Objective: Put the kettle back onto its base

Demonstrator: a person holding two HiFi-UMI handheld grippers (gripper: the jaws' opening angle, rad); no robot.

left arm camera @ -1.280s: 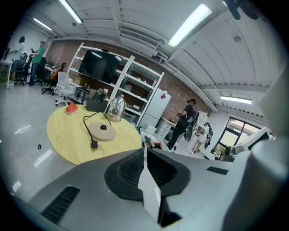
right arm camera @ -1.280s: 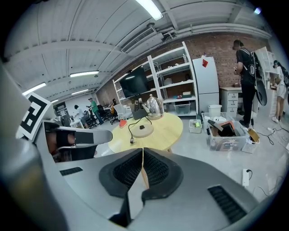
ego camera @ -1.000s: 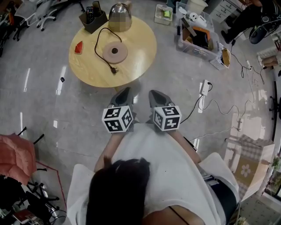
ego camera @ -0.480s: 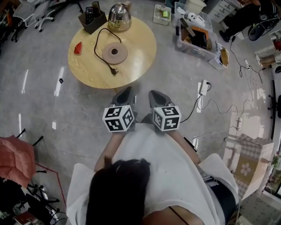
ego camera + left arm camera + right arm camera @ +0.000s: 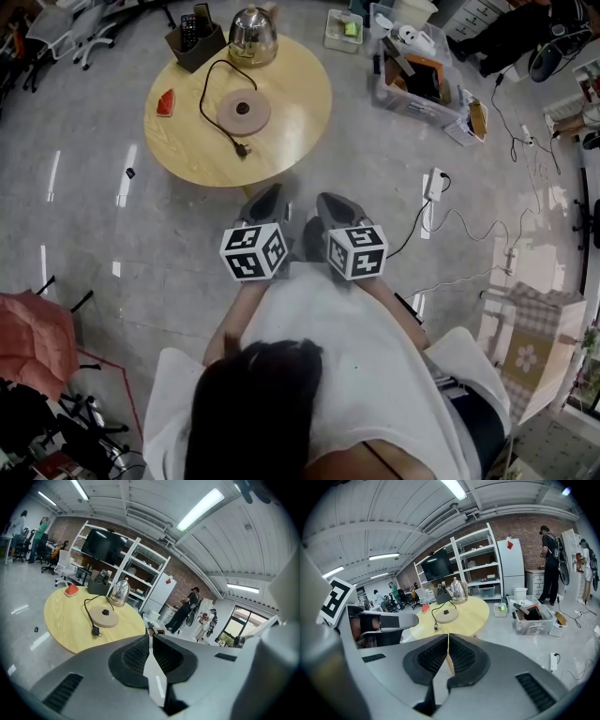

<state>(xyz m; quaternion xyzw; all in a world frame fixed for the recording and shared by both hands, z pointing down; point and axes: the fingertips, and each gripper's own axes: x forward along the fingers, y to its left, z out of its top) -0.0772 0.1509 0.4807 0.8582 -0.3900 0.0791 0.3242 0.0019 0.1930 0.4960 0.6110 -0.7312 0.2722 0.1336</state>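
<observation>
Kettle (image 5: 253,35) first: it stands upright at the far edge of the round wooden table (image 5: 295,108), off its base (image 5: 243,111), with a strip of bare tabletop between the two. The base is a flat tan disc with a dark stud in its middle, lying nearer the table's centre. Its black cord (image 5: 212,86) loops round the left side of the disc and ends in a plug (image 5: 242,148) on the wood towards my side. Just left of the kettle sits a dark open box (image 5: 197,41) with what look like remotes standing in it. A small red thing (image 5: 167,101) lies near the table's left rim; I can't make out what it is. I stand back from the table with both tools held close in front of me, over the grey floor and short of the table's near edge. My left gripper (image 5: 270,193) has its jaws together at the tips with nothing between them, and its own view looks over them at the kettle (image 5: 119,592) and base (image 5: 105,617). My right gripper (image 5: 328,199) is likewise closed and empty, just beside the left, with the kettle (image 5: 458,590) and base (image 5: 446,615) well beyond its tips. On the floor to the right of the table are a clear storage bin (image 5: 417,94) full of odds and ends and a white power strip (image 5: 437,186).
</observation>
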